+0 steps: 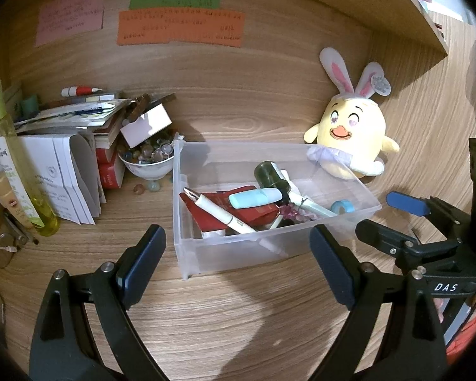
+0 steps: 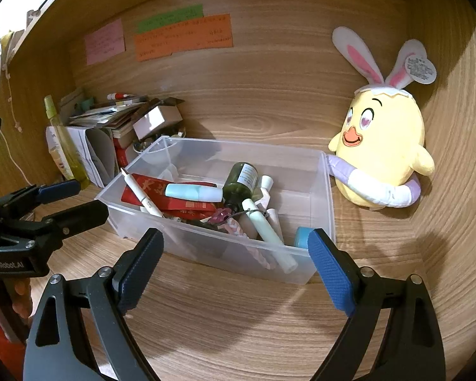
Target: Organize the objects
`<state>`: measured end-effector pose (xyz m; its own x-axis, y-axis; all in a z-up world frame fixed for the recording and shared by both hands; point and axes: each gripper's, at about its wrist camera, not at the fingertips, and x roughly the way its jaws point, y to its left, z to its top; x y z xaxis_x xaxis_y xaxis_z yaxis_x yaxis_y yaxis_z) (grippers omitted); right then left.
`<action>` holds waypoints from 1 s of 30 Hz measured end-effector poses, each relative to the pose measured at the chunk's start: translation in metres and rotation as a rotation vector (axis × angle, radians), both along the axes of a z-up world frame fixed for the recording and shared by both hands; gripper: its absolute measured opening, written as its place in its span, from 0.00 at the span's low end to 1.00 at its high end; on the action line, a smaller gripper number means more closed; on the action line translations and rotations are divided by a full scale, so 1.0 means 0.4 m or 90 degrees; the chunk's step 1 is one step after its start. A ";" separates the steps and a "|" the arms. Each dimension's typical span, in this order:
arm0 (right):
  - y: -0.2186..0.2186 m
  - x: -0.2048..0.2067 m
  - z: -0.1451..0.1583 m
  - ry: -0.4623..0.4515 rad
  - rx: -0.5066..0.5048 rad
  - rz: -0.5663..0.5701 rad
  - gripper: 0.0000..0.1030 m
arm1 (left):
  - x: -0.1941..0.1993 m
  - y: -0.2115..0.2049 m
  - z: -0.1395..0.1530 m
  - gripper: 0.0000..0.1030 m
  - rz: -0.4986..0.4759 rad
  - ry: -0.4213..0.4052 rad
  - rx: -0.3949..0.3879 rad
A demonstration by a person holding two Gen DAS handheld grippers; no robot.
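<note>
Between the wide-spread jaws of the left gripper (image 1: pixel 238 263) lies only bare wooden desk (image 1: pixel 225 317), and the right gripper (image 2: pixel 236 262) likewise stands agape and empty, both hovering just short of the near wall of a clear plastic bin (image 1: pixel 187 209). Inside the bin lie a white pen (image 1: pixel 220 212) across red packets (image 1: pixel 260 211), a pale blue marker (image 1: pixel 255 197), a dark green bottle (image 1: pixel 269 174), a small roll of blue tape (image 1: pixel 342 206) in the near right corner and a white tube (image 2: pixel 269 231). A yellow chick plush with rabbit ears (image 1: pixel 353 133) sits against the bin's far right corner. Left of the bin are a white bowl of glass beads (image 1: pixel 146 158), a pile of books and papers (image 1: pixel 69 146) and a yellow-green spray bottle (image 1: pixel 19 171). Pink, green and orange notes (image 1: pixel 181 28) are stuck on the back panel
</note>
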<state>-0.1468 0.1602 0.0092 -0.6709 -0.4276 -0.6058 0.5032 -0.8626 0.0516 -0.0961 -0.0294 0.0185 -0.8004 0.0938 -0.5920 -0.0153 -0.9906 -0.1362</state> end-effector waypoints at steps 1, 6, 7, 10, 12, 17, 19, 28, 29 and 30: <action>0.001 0.001 0.000 -0.001 -0.001 0.000 0.88 | 0.001 0.001 0.001 0.90 0.001 0.001 -0.001; 0.002 0.004 0.000 -0.001 -0.001 0.002 0.88 | 0.005 0.001 0.002 0.90 0.001 0.001 -0.001; 0.001 0.006 0.001 0.000 -0.001 0.002 0.89 | 0.005 0.001 0.002 0.90 0.000 0.001 -0.001; 0.001 0.013 0.004 0.003 -0.001 0.004 0.89 | 0.010 0.001 0.003 0.90 0.002 0.002 0.000; 0.000 0.017 0.005 0.005 -0.001 0.006 0.89 | 0.011 0.001 0.005 0.90 0.002 0.004 0.000; 0.000 0.023 0.009 0.006 -0.001 0.005 0.89 | 0.024 0.003 0.014 0.90 0.004 0.012 -0.003; 0.001 0.024 0.010 0.007 -0.002 0.006 0.89 | 0.027 0.004 0.017 0.91 0.005 0.015 -0.004; 0.006 0.035 0.023 0.016 -0.005 0.008 0.89 | 0.032 0.012 0.017 0.92 0.004 0.018 -0.011; 0.007 0.037 0.023 0.016 -0.006 0.008 0.89 | 0.031 0.014 0.016 0.92 0.003 0.017 -0.009; 0.009 0.037 0.024 0.016 -0.008 0.007 0.89 | 0.031 0.014 0.015 0.92 0.003 0.016 -0.008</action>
